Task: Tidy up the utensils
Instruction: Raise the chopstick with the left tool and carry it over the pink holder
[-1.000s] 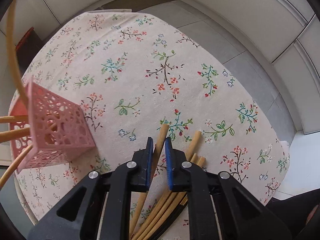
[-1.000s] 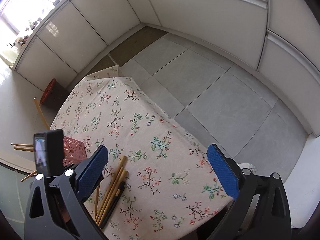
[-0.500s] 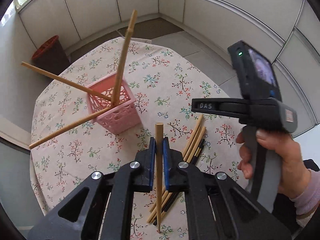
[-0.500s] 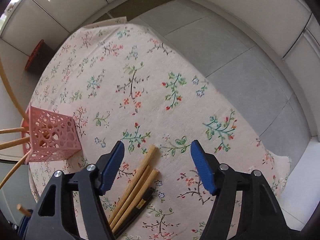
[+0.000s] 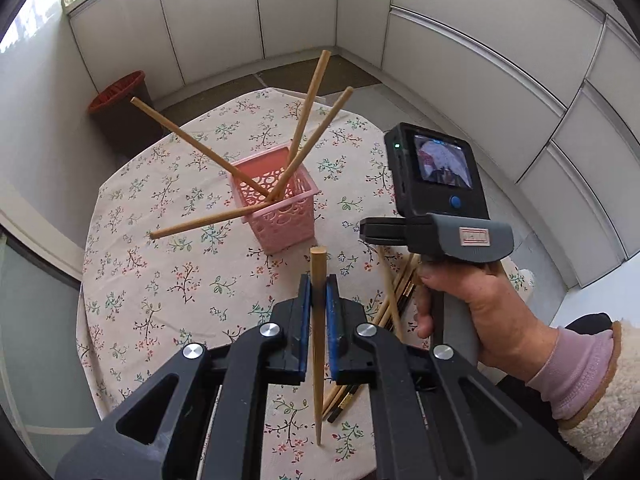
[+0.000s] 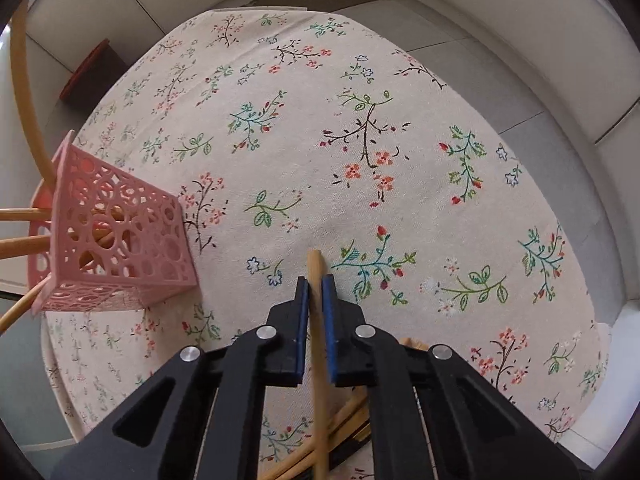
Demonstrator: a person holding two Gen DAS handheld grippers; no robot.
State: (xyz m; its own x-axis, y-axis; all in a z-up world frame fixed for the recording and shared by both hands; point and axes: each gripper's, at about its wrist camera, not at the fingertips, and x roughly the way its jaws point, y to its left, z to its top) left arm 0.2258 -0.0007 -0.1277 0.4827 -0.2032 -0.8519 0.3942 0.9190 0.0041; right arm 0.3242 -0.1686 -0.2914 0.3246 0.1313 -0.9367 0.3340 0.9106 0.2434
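Now the right gripper [image 6: 315,280], whose jaws stood wide a second ago, has come down over the pile [image 6: 340,420] of chopsticks and pinched one chopstick [image 6: 318,360] between its blue pads, the thick end poking out ahead of the tips. The left gripper [image 5: 319,280], already clamped on its own chopstick [image 5: 318,340], has lifted it clear of the table [image 5: 160,280]; the stick hangs nearly upright, tip down, with the pink basket [image 5: 280,216] just ahead and four sticks already leaning out of it. So both tools are loaded at once: the left looks ready to drop its stick into the basket, and the right has yet to lift. From the left view the right tool's fingers are hidden behind its body and the hand [image 5: 472,300] holding it, and the pile shows only in part. In the right view the pile is mostly covered by the gripper frame, so how many sticks remain cannot be counted, nor whether the pinched one is off the cloth.
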